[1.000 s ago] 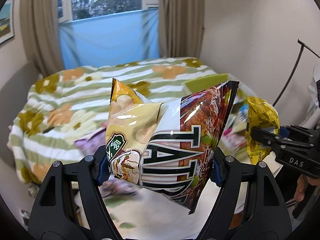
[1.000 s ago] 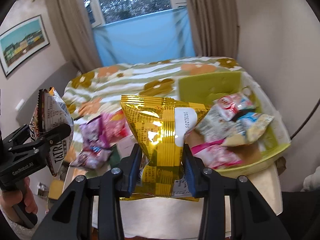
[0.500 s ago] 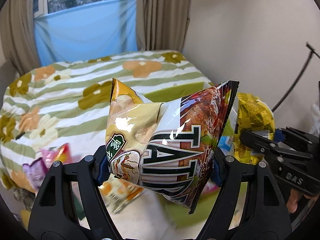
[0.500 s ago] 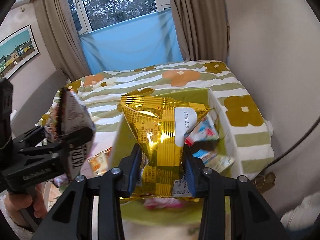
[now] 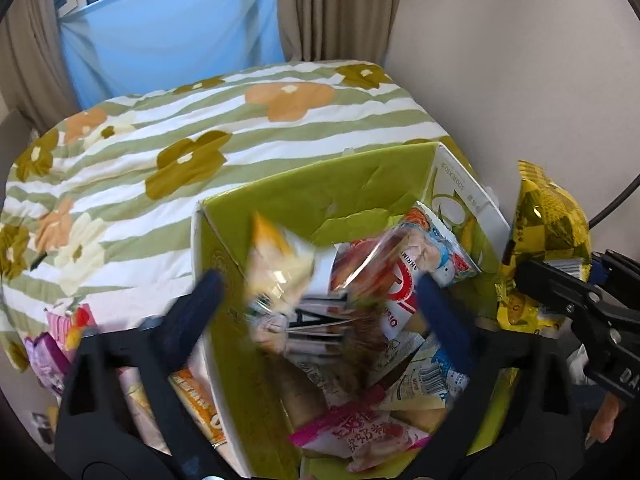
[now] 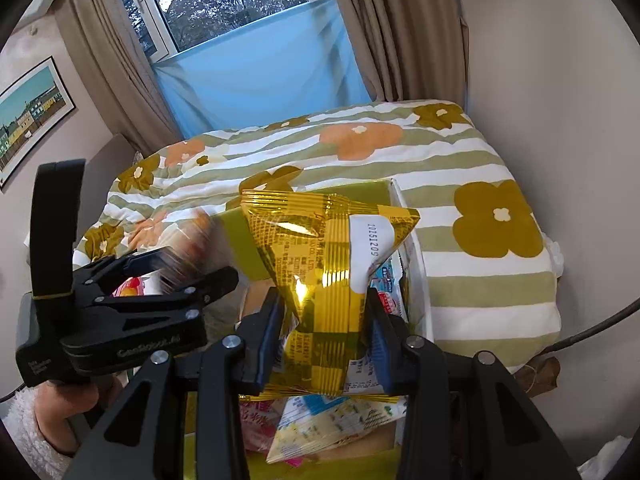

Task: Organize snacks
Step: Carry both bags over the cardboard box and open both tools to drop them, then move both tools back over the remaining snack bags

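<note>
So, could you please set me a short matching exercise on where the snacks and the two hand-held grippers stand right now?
Things:
1. gold snack bag
2. blurred chip bag
3. left hand-held gripper
4. pink snack packet

States:
A. jaws just opened wide, pads off the bag
B. lying in the green box
C. clamped in the right hand-held gripper
D. loose between open jaws above the box

Pairs: 1-C, 2-D, 3-A, 4-B

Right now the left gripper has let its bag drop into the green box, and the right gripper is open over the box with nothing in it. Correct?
Not quite. In the right wrist view the right gripper is shut on the gold snack bag. The rest holds: the left gripper has just opened, its bag falling into the green box.
</note>
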